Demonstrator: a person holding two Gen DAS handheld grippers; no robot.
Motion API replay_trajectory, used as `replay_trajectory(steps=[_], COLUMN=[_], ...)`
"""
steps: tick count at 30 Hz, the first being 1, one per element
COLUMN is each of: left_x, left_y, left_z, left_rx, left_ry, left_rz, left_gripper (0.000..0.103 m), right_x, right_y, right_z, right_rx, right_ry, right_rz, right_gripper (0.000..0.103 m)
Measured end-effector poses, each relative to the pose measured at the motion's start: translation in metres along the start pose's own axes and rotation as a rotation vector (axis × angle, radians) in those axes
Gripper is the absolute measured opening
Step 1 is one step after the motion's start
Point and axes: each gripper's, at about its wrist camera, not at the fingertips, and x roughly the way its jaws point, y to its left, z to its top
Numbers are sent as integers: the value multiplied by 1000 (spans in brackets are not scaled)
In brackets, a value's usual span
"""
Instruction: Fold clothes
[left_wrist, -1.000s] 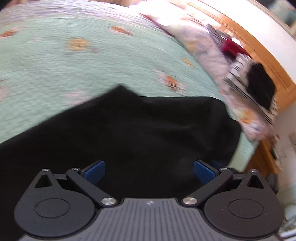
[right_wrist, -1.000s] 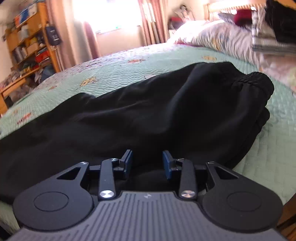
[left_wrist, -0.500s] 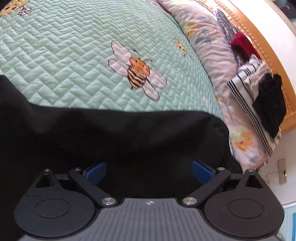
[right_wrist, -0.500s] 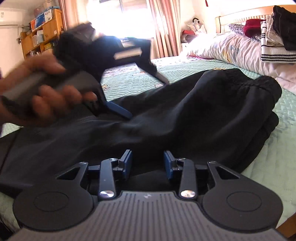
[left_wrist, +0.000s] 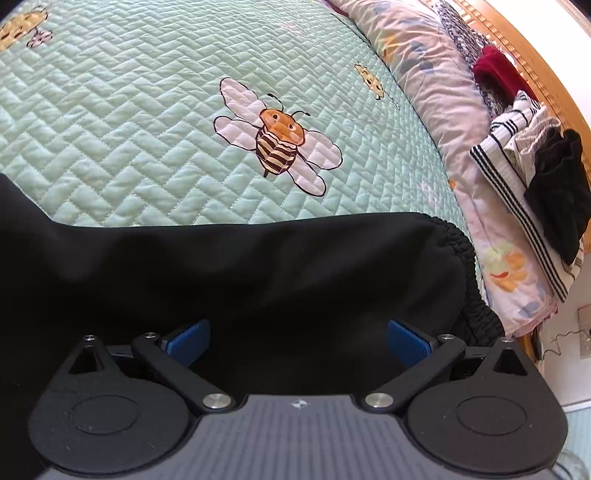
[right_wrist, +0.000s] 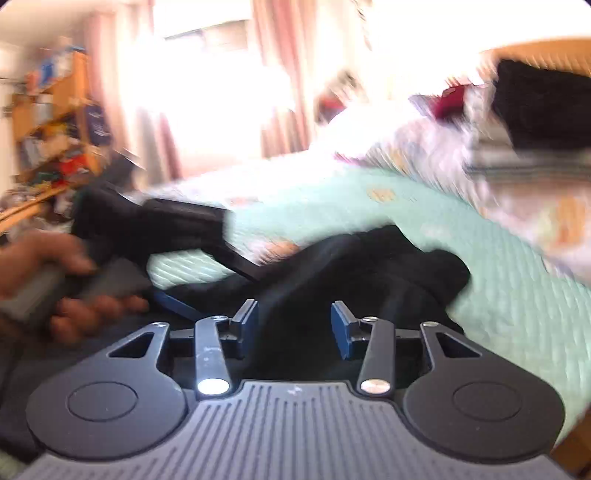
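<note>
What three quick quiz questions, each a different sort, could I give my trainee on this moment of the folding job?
1. True or false: the left hand-held gripper is clamped shut on the black trousers.
2. Multiple choice: the bee pattern on the green quilt lies (a) under the trousers, (b) beyond them, uncovered, (c) on the pillow.
3. Short answer: which garment tops the folded pile by the headboard?

Key: 1. False; its jaws stand wide apart over the fabric. 2. b. 3. A black one, above the striped one.
</note>
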Motion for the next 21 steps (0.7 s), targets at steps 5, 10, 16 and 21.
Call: replay_trajectory(steps=[5,10,16,21], left_x=[-22,-82,-146,-165], left_y=[-14,9,57,81], left_z=[-20,-69,-150,-186], left_rx=[121,86,-23,-93], left_ry=[-26,-94,-82,-99], left_rz=[32,-94,-141,-160], left_gripper=[101,101,102,102], right_x=[-40,-55,-47,-30], right_y=[-27,-52,-34,4], right_z=[-36,-45,-51,-67], right_rx=[260,424,441,483], right_ry=[-144,-160,-14,198], right_rz=[92,139,398,556], right_gripper=[55,59,62,66])
